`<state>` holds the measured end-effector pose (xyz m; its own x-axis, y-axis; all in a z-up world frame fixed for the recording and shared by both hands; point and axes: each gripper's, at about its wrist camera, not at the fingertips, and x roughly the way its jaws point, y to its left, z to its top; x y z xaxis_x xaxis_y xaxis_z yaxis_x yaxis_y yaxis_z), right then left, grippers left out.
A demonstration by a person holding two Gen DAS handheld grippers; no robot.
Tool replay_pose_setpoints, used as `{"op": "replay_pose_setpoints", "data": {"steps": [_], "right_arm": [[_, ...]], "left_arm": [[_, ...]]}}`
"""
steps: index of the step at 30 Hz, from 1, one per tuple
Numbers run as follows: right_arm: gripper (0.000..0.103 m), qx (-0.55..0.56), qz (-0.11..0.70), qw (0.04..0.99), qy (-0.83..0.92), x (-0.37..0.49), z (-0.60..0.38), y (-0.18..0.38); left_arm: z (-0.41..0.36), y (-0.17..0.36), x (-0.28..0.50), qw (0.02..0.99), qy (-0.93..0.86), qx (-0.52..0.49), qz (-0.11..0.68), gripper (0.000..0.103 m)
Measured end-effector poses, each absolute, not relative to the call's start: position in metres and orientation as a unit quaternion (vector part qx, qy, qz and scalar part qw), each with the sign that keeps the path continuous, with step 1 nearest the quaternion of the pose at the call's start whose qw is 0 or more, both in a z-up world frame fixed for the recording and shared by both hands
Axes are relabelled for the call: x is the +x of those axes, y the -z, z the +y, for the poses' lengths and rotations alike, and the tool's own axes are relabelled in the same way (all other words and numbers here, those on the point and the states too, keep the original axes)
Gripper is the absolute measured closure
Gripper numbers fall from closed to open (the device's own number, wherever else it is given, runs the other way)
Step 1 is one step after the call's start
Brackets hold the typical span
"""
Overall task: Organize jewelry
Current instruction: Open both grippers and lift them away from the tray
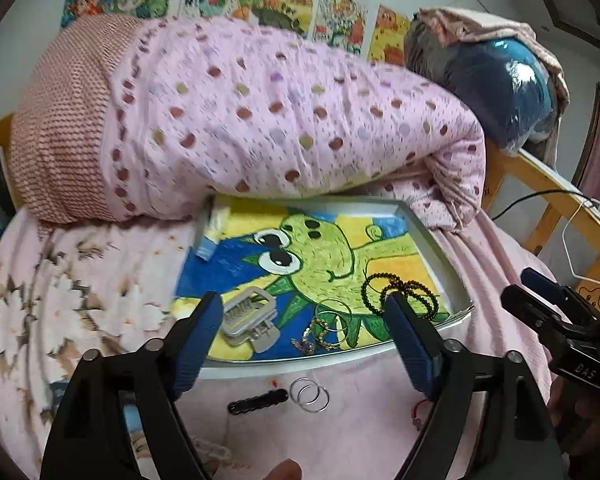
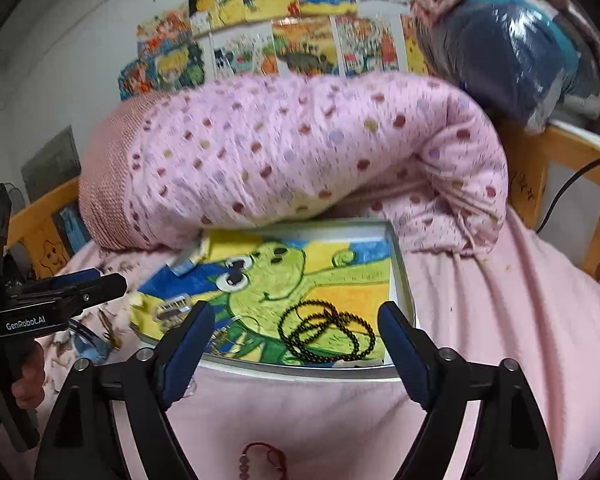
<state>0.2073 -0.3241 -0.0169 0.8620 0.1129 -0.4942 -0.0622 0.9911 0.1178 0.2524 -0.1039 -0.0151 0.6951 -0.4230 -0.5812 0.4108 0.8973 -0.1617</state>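
1. Left wrist view: the left gripper [image 1: 306, 308] hovers with fingers spread wide and empty over the tray [image 1: 458, 280]. In the tray lie a grey hair clip [image 1: 249, 317], gold chains [image 1: 320, 334] and a black bead string [image 1: 400, 290]. Silver rings [image 1: 310, 395] and a black clip [image 1: 257, 400] rest on the pink sheet [image 1: 360, 420].
2. Right wrist view: the right gripper [image 2: 296, 320], fingers apart and empty, faces the bead string [image 2: 326, 336]; a red cord bracelet [image 2: 264, 460] lies on the sheet below.
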Motion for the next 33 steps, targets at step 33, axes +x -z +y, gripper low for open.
{"op": "replay_pose_setpoints", "data": {"steps": [33], "right_arm": [[0.000, 0.010, 0.327, 0.942, -0.079, 0.132, -0.253, 0.059]], "left_arm": [[0.009, 0.059, 0.163, 0.914, 0.139, -0.006, 0.381, 0.002]]}}
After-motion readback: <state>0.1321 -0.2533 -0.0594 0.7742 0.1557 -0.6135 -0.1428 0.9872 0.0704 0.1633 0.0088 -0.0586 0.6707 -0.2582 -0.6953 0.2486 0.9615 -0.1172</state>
